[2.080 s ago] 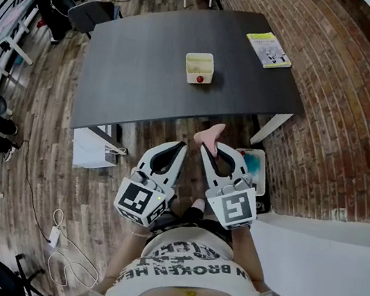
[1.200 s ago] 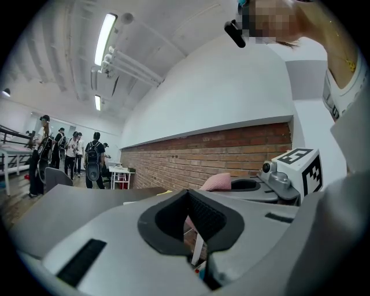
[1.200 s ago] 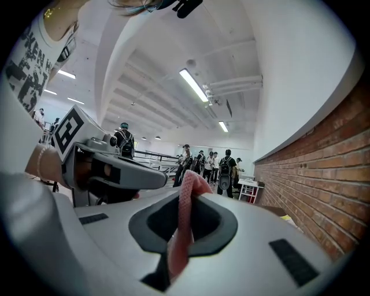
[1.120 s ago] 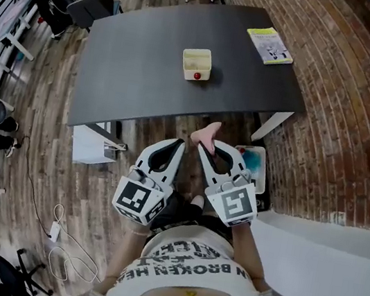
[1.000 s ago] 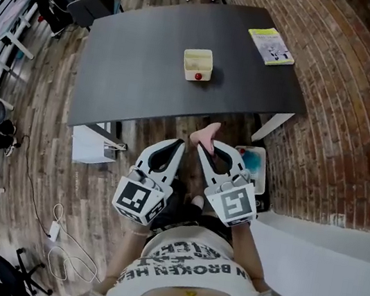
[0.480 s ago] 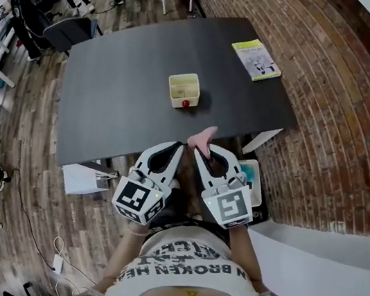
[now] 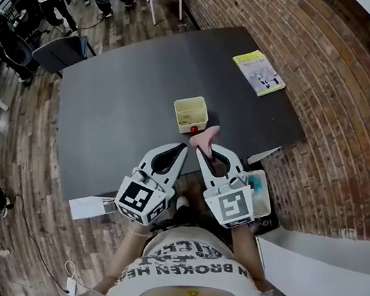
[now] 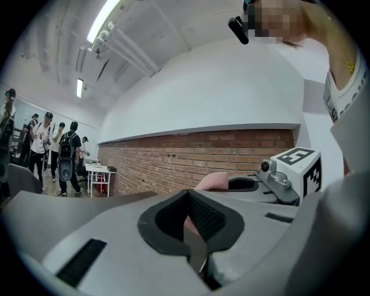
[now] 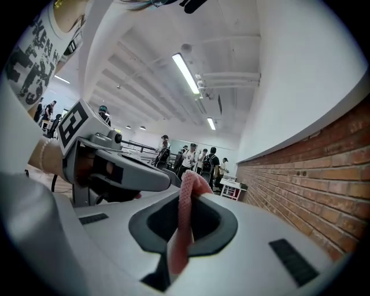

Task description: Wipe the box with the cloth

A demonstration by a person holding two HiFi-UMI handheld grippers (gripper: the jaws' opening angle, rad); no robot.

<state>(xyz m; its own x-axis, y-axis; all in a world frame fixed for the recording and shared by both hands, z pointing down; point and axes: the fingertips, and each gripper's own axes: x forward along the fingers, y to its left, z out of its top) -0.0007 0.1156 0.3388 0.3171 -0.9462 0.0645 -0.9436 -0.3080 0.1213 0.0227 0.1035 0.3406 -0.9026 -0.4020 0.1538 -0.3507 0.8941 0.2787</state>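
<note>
Ok so starting on your left: your left gripper [image 7: 183, 148] is clenched tight, its dark pads [image 8: 169, 218] pressing flat against each other with nothing pinched in there, and it's pointing out level over the near edge of the dark table [image 7: 116, 118]. Right beside it, nearly tip to tip, your right gripper [image 7: 199, 148] is squeezing the pink cloth [image 7: 206, 137]. In the right gripper view the fabric is running up through the closed jaws and flopping over past the fingertips in a soft fold. The box [image 7: 191, 114], the little pale yellow open one, is sitting on the table just ahead of both sets of fingertips, more or less straight out from the left ones and a touch left of the cloth's loose end. A small red ball [image 7: 193, 130] is sitting against the box's near side, right next to where the cloth is sticking out; from up top I can't tell if the cloth is actually touching either of them. Further out and off to the right of your right fingers, a yellow booklet [image 7: 259, 72] is lying near the table's far corner, with the brick wall [image 7: 332, 105] running along that side. Down below your right gripper, a clear tub [image 7: 262, 192] with something teal in it is sitting on the floor.
</note>
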